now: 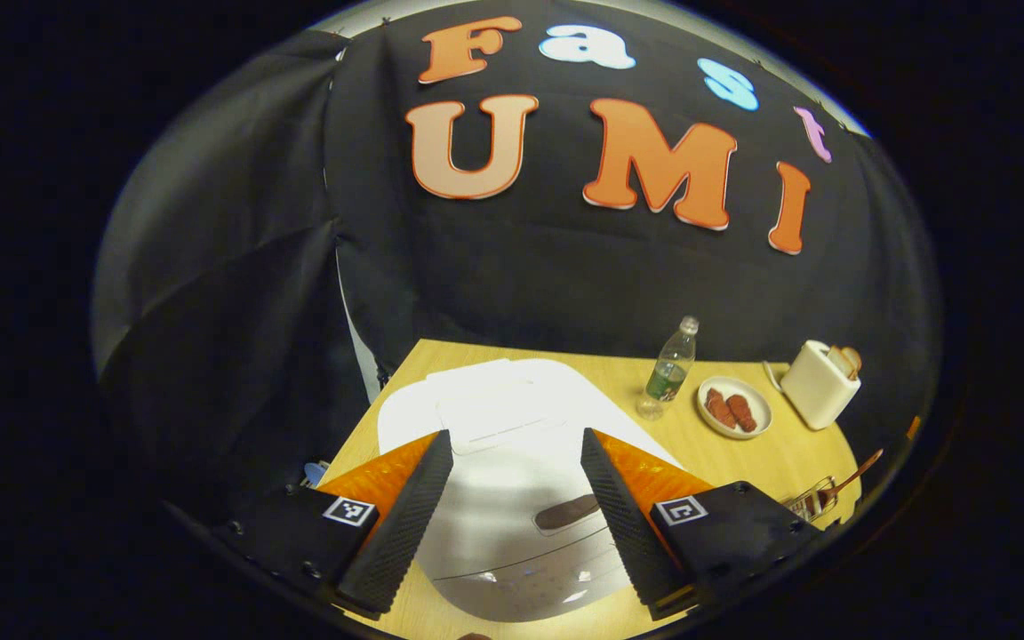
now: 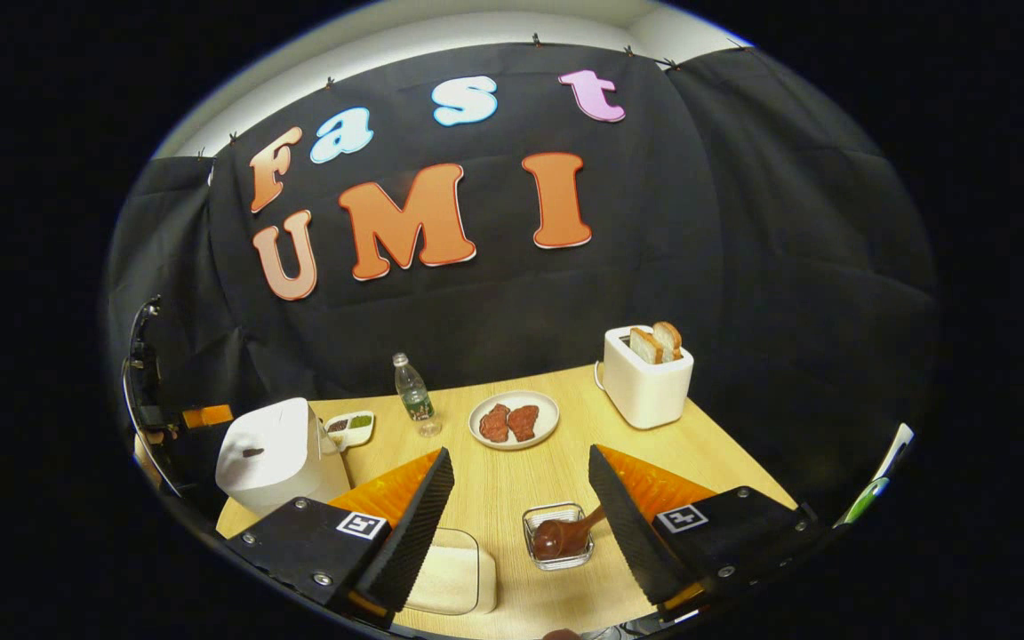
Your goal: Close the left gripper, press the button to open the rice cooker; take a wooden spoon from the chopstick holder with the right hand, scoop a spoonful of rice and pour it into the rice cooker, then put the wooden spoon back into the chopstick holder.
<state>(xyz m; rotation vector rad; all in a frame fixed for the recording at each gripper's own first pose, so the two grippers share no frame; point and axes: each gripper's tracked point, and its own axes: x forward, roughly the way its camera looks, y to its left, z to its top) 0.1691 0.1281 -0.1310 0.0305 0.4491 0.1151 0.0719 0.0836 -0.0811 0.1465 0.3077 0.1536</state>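
Both grippers' jaws are spread wide, pinching nothing. The left gripper [image 1: 516,516] hangs over the closed white rice cooker [image 1: 512,498], its dark button [image 1: 567,514] between the fingers. The right gripper [image 2: 521,524] hovers near the clear chopstick holder [image 2: 556,536] with the wooden spoon [image 2: 565,533] in it, beside a rice container [image 2: 450,569]. Farther off stand a plate of meat [image 2: 513,420], a water bottle [image 2: 413,392] and a toaster [image 2: 647,377].

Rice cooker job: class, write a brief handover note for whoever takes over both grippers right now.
Left gripper: open, poised over the closed rice cooker, its button unpressed. Right gripper: open, empty, above the table. The wooden spoon sits in the clear chopstick holder, beside the rice container. Nothing is done. Left: close the left gripper, press the button, then spoon, scoop, pour, return.
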